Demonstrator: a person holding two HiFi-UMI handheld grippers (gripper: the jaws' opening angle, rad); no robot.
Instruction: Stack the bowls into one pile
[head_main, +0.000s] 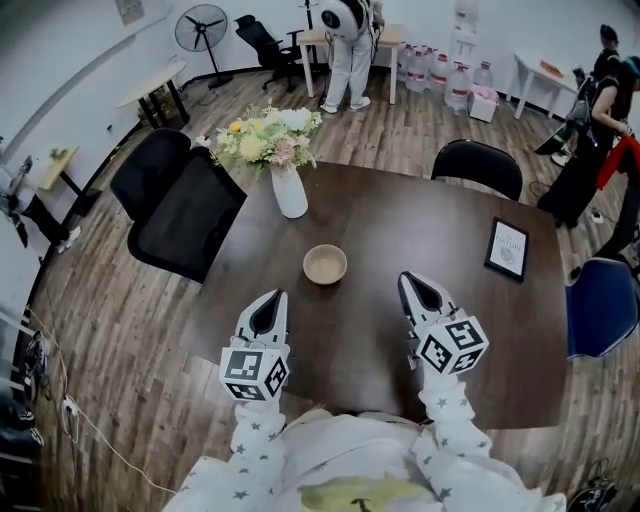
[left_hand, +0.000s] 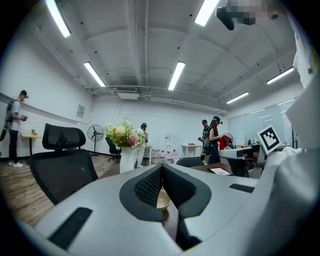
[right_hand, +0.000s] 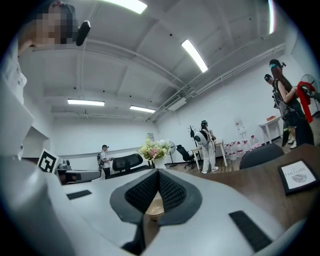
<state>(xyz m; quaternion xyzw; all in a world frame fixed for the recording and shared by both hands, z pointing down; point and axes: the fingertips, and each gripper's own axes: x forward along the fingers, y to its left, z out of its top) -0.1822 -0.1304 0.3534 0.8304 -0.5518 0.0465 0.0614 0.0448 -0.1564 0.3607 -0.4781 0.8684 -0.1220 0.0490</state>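
A beige bowl pile (head_main: 325, 264) stands on the dark brown table (head_main: 380, 330), near its middle. Both grippers hover over the near part of the table, apart from it. My left gripper (head_main: 270, 303) is shut and empty, below and left of the bowls. My right gripper (head_main: 418, 287) is shut and empty, to their right. In the left gripper view the bowls (left_hand: 163, 200) peek out beneath the closed jaws (left_hand: 162, 172). The right gripper view also has the bowls (right_hand: 153, 208) just below its closed jaws (right_hand: 158, 176).
A white vase of flowers (head_main: 287, 170) stands at the table's far left. A framed card (head_main: 507, 249) lies at the right. Black chairs (head_main: 180, 205) stand at the left, another chair (head_main: 478, 166) at the far side, a blue one (head_main: 600, 305) at the right. People stand in the room's background.
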